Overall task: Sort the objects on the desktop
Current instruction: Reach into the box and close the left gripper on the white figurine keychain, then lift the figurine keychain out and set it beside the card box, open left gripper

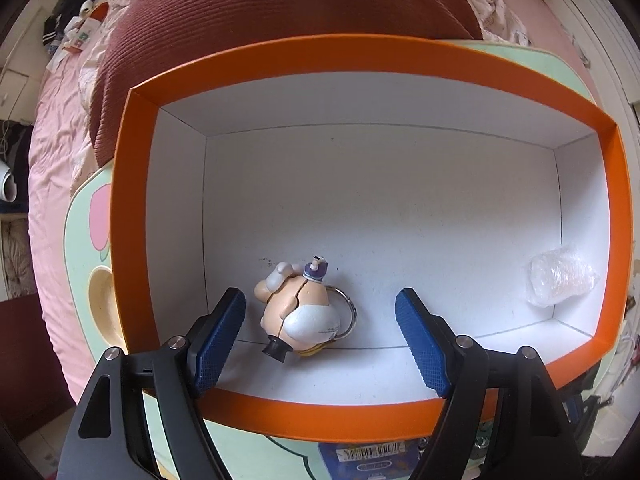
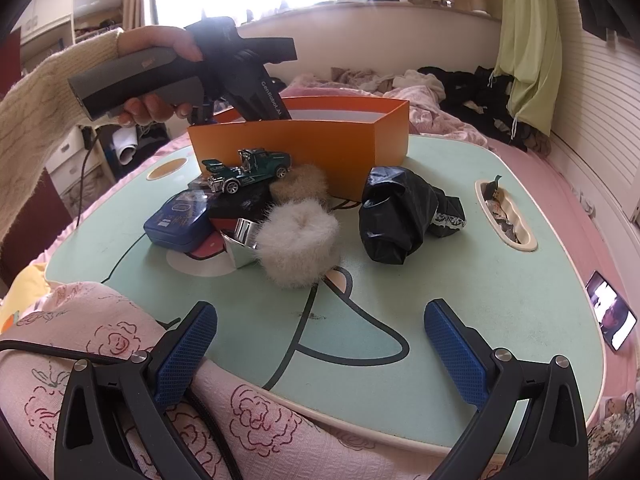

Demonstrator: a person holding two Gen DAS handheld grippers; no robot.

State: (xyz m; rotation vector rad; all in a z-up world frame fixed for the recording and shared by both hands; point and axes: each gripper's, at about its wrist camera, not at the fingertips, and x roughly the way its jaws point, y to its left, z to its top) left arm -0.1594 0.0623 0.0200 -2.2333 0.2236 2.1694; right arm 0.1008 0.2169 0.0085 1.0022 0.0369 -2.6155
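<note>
An orange box (image 1: 168, 240) with a white inside stands on the green lap table (image 2: 460, 280); it also shows in the right wrist view (image 2: 320, 144). A small figure keychain (image 1: 302, 310) lies on the box floor between the fingers of my open left gripper (image 1: 320, 340), untouched. A clear plastic wad (image 1: 560, 278) lies at the box's right wall. My right gripper (image 2: 320, 348) is open and empty over the table's near edge. Ahead of it lie a white fur ring (image 2: 298, 236), a tan fur ring (image 2: 300, 184), a green toy car (image 2: 248, 168), a blue tin (image 2: 178, 220) and a black bag (image 2: 400, 216).
A shiny metal clip (image 2: 242, 240) and a red-black item (image 2: 208, 246) lie by the tin. A slot (image 2: 506, 216) in the table's right side holds small items. A phone (image 2: 610, 316) lies on the pink bed. A brown cushion (image 1: 280, 12) sits behind the box.
</note>
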